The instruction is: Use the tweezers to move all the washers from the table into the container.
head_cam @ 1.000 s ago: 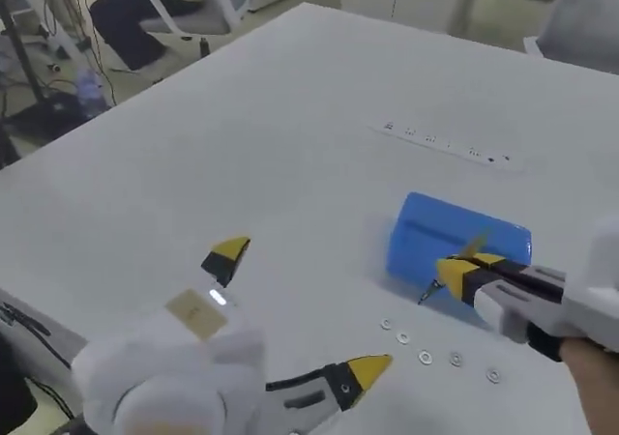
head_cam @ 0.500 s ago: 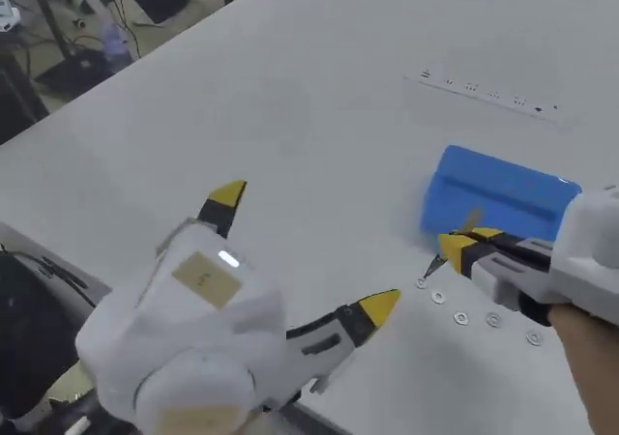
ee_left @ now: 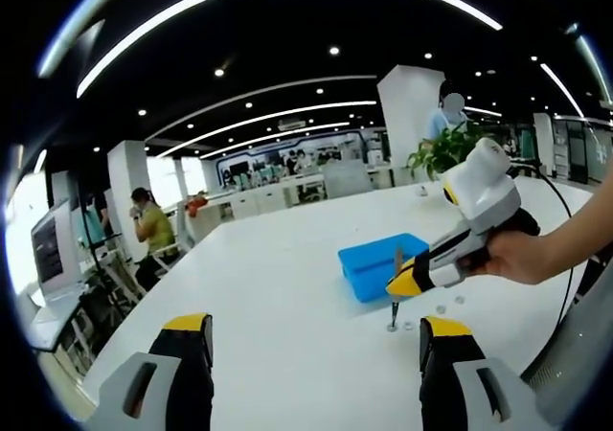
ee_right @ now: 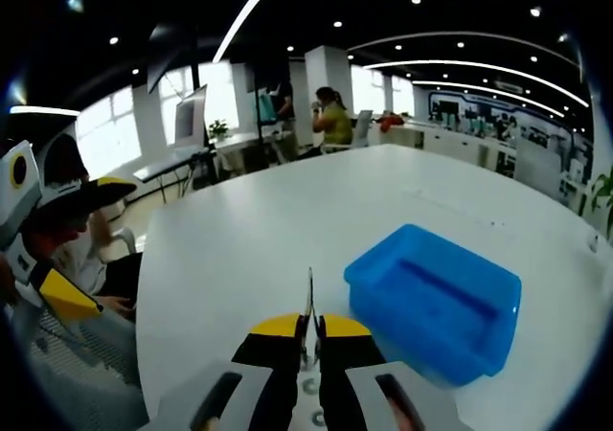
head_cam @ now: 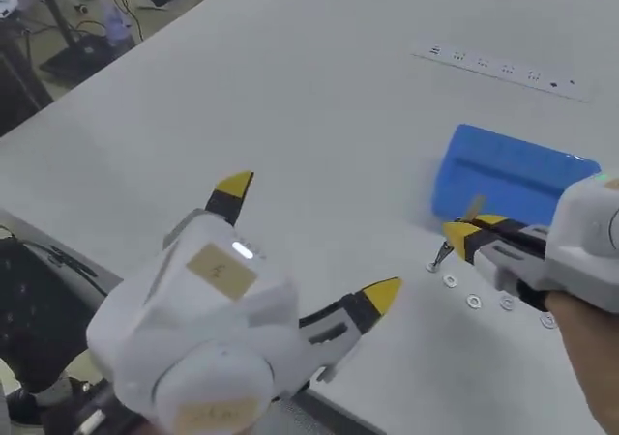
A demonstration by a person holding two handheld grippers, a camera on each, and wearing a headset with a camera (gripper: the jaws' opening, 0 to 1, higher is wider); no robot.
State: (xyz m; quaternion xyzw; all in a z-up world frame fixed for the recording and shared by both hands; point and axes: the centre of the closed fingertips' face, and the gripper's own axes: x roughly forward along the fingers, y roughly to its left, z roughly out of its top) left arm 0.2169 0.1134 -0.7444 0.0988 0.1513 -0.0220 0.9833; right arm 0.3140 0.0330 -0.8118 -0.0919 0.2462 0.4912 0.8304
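**Right gripper** (head_cam: 462,230): jaws clamped together on the tweezers (head_cam: 440,254), which slant down toward the table (head_cam: 319,87). The tip sits at or just above the end washer. We cannot tell whether it touches.

**Left gripper** (head_cam: 309,240): jaws wide apart and holding nothing. It hovers over bare table near the front edge.

**Washers** (head_cam: 474,302): at least four, lying flat in a loose row on the table, just in front of the container.

**Container** (head_cam: 513,169): blue, open-topped, just beyond the row. Its inside looks bare in the right gripper view.

**Step in hand**: we judge this an early pick, at the end of the row nearest the left gripper.

**Next move**: this calls for a fine pinch on a thin flat ring and a clean lift. A short carry over the container's near wall follows.

**Room**: the carry path is short and unobstructed. There is broad bare table to the left and beyond, and the power strip (head_cam: 503,68) lies well apart. The table's front edge runs near the row, so we guard against flicking a washer off it.
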